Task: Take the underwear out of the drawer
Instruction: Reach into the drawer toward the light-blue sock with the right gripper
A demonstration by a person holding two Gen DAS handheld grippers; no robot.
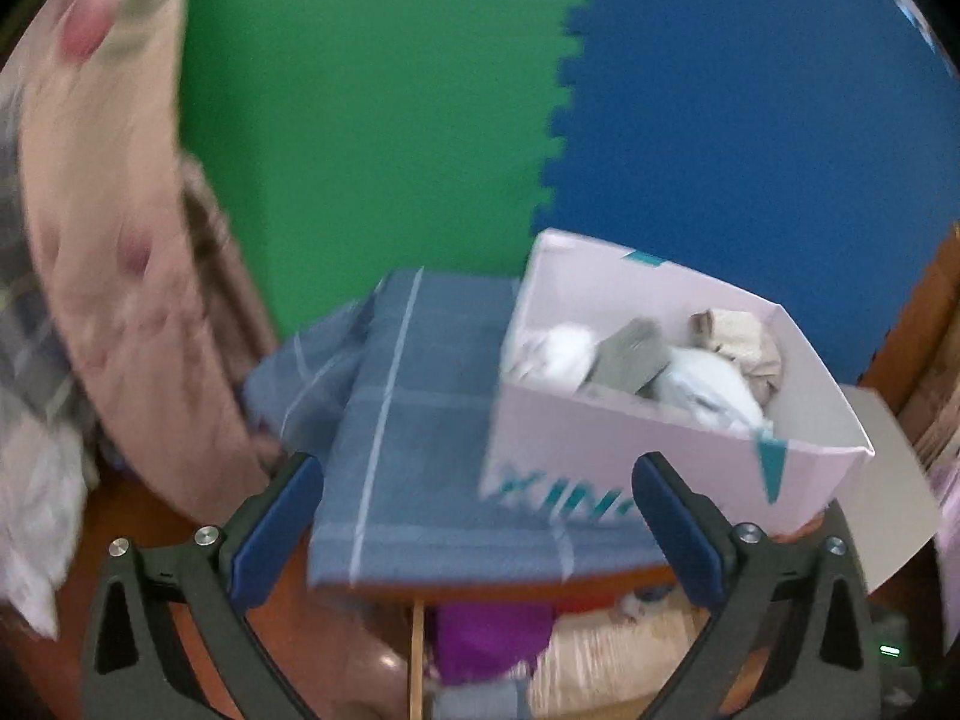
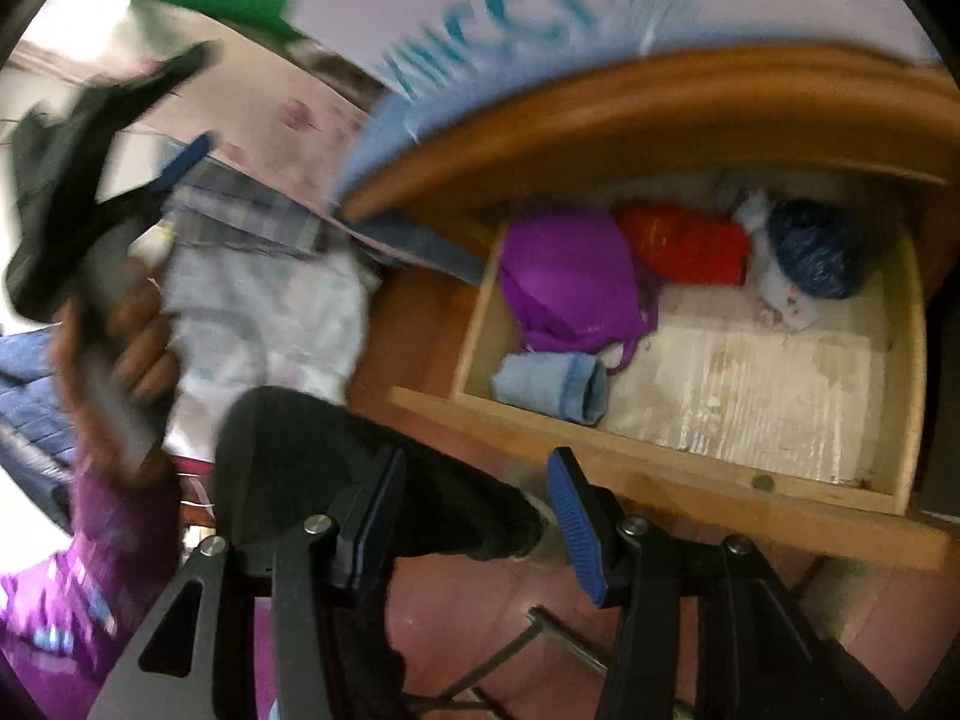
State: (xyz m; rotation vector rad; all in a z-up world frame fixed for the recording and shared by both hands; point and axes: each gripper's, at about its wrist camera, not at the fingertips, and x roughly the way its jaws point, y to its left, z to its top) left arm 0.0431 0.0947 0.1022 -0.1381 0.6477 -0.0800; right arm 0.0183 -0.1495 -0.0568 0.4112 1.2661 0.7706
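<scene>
Left gripper [image 1: 477, 531]: fingers spread wide, nothing between them; they hang over the folded blue cloth, left of the box.
Hand [image 2: 129, 330]: in the right wrist view, at far left of the drawer, a person's hand in a purple sleeve [image 2: 90, 570] holds the left gripper's handle; strongly blurred.
Floral fabric [image 1: 102, 228]: pale, with pink blotches, far left of the box.
Blue cloth [image 1: 432, 420]: folded, checked with pale lines, lying on the wooden top [image 2: 660, 108] just left of the box and partly under it.
Box [image 1: 600, 450]: pale pink cardboard, open at the top, standing on the wooden top above the drawer. It holds rolled white, grey and beige pieces [image 1: 636, 354].
Writing: teal letters on the box's side, too blurred to read in either view.
Wall mats: green [image 1: 372, 108] behind the box to the left, blue [image 1: 750, 108] to the right, joined by a toothed seam.
Drawer [image 2: 690, 468]: wooden, pulled out, below the box.
Underwear: inside the drawer, toward its back; a purple piece [image 2: 567, 282], a red one [image 2: 684, 243], a dark blue one [image 2: 816, 249], and a light blue roll [image 2: 549, 387] at the front left corner.
Right gripper [image 2: 474, 525]: fingers about half apart, empty, in front of the drawer, touching nothing.
</scene>
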